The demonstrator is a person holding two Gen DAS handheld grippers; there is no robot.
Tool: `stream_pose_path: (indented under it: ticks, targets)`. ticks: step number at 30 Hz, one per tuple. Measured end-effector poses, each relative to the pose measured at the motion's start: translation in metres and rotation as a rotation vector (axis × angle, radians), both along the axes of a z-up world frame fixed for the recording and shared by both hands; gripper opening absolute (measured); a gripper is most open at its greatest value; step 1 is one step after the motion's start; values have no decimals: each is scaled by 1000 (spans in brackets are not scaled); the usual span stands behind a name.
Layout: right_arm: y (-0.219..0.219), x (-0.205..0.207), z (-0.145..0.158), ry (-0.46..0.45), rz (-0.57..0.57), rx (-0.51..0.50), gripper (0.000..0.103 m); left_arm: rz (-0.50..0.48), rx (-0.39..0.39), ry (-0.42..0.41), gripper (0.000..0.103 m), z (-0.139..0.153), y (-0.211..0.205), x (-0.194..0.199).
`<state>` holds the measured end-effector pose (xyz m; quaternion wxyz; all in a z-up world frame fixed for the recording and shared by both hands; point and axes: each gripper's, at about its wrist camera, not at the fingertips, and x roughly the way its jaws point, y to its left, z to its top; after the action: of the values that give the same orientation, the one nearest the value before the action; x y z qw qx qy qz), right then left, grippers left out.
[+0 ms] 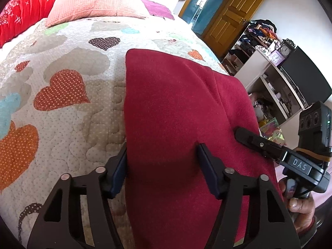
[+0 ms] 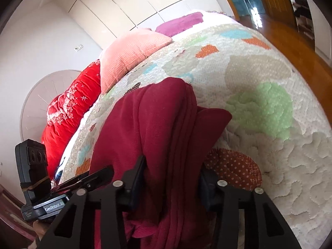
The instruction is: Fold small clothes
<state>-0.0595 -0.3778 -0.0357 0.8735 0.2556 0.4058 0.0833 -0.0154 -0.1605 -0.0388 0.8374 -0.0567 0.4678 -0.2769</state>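
Bearing "DAS" and "GenRobot.AI" labels, left gripper (image 1: 161,164) and right gripper (image 2: 172,178) pinch maroon cloth (image 1: 176,103).

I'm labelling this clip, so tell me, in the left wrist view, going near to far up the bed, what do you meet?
Left gripper → dark red fleece garment → brown dotted heart patch on the quilt → pale pink waffle-textured pillow
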Motion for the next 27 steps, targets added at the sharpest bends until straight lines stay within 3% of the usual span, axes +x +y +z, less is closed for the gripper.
stream_pose_path:
  ticks: [4, 17, 21, 23, 26, 27]
  targets:
    - [6, -4, 14, -25, -3, -8, 40, -7, 12, -17, 55, 11, 4, -4]
    - [69, 4, 57, -99, 87, 40, 39, 78, 70, -114, 55, 69, 72, -3]
    - [96, 15, 55, -92, 123, 49, 39, 118, 108, -123, 51, 67, 93, 3]
    - [108, 21, 48, -79, 137, 51, 39, 114, 101, -117, 40, 63, 101, 6]
    - [125, 34, 31, -58, 167, 78, 39, 126, 152, -112, 40, 50, 100, 9]
    - [129, 38, 25, -52, 152, 45, 39, 132, 159, -100, 40, 43, 102, 11]
